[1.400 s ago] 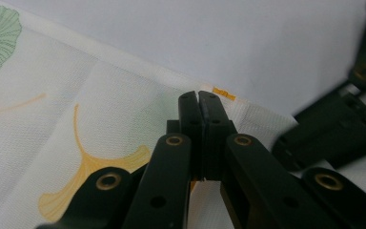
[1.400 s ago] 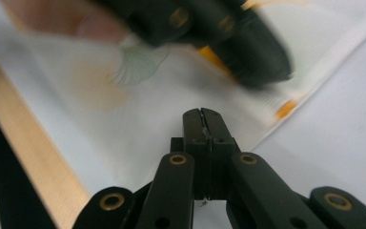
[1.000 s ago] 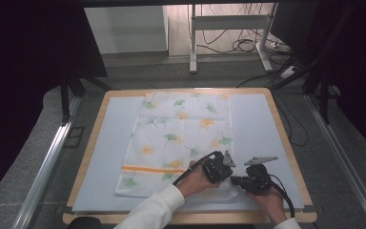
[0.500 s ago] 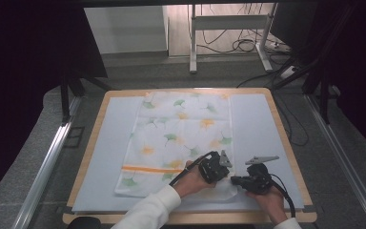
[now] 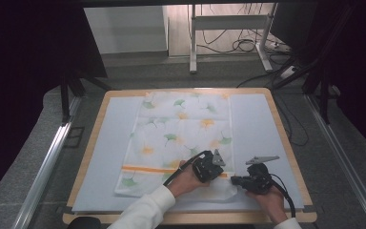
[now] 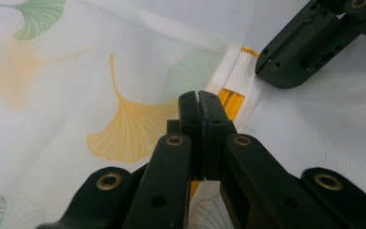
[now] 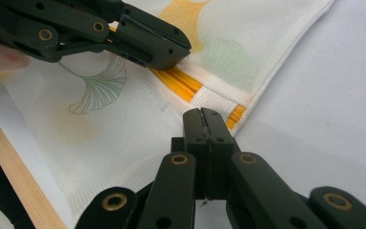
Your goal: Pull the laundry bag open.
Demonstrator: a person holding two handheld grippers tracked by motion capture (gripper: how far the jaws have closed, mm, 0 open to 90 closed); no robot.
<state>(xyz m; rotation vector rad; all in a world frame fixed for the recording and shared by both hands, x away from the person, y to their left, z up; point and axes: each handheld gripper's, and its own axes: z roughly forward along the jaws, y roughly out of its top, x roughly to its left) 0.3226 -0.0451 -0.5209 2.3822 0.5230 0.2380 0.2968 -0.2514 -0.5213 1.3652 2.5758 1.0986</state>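
Note:
A white cloth printed with green and yellow ginkgo leaves lies flat on a pale blue mat. An orange stripe crosses its near end. My left gripper is shut, its tips low over the cloth beside the stripe near the cloth's right hem. My right gripper is also shut and points left at the same near right corner. In the right gripper view, its closed tips hover at the hem, and the left gripper rests on the stripe. I see no cloth between either pair of jaws.
The mat sits on a table with a wooden rim. Metal rails run along both sides on the floor. A desk frame and cables stand beyond the far edge. Bare mat lies right of the cloth.
The left gripper has shifted very slightly to the left on the cloth. The right gripper and the cloth look the same.

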